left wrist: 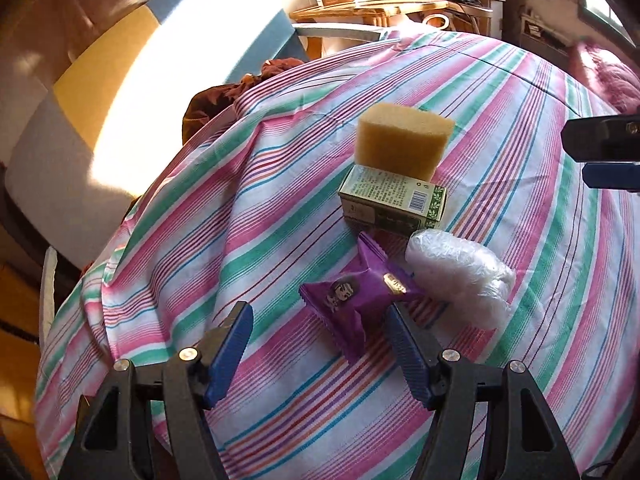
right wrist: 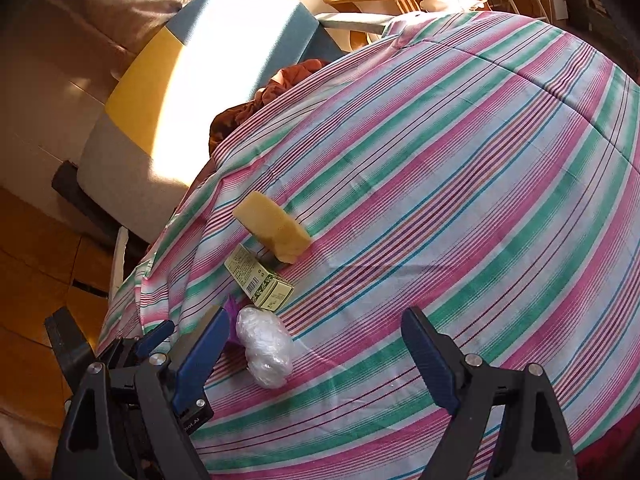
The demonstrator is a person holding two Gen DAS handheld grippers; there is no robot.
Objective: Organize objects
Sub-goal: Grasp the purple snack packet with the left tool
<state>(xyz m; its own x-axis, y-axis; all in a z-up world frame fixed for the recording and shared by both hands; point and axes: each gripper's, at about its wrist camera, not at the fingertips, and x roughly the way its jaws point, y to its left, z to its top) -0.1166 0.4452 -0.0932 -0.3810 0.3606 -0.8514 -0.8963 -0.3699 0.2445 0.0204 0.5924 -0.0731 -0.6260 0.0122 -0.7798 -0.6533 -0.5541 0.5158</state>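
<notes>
- Purple foil catches our eye first: the snack packet (left wrist: 358, 304) lies flat on the striped bedsheet (left wrist: 520, 140), the nearest in a short line of four things.
- Beyond it we see a green carton (left wrist: 394, 204), with a yellow sponge (left wrist: 402, 142) leaning on its far end; just beside the packet on its right lies a clear plastic-wrapped bundle (left wrist: 462, 276).
- We judge the sorting well along: the four sit close together in a rough row, though the packet lies askew and the sponge looks tilted and unsettled.
- Our left gripper (left wrist: 320, 338) hangs over the packet's near end, fingers apart. The packet's corner lies between them, but the pads (left wrist: 404, 344) do not press on it as far as we can tell.
- Our right gripper (right wrist: 312, 344) has its fingers spread wide over bare sheet, holding nothing; the bundle lies near its left finger.
- The packet is crinkled, with a crimped edge and a printed face on its front; it would likely slip if pinched by a corner.
</notes>
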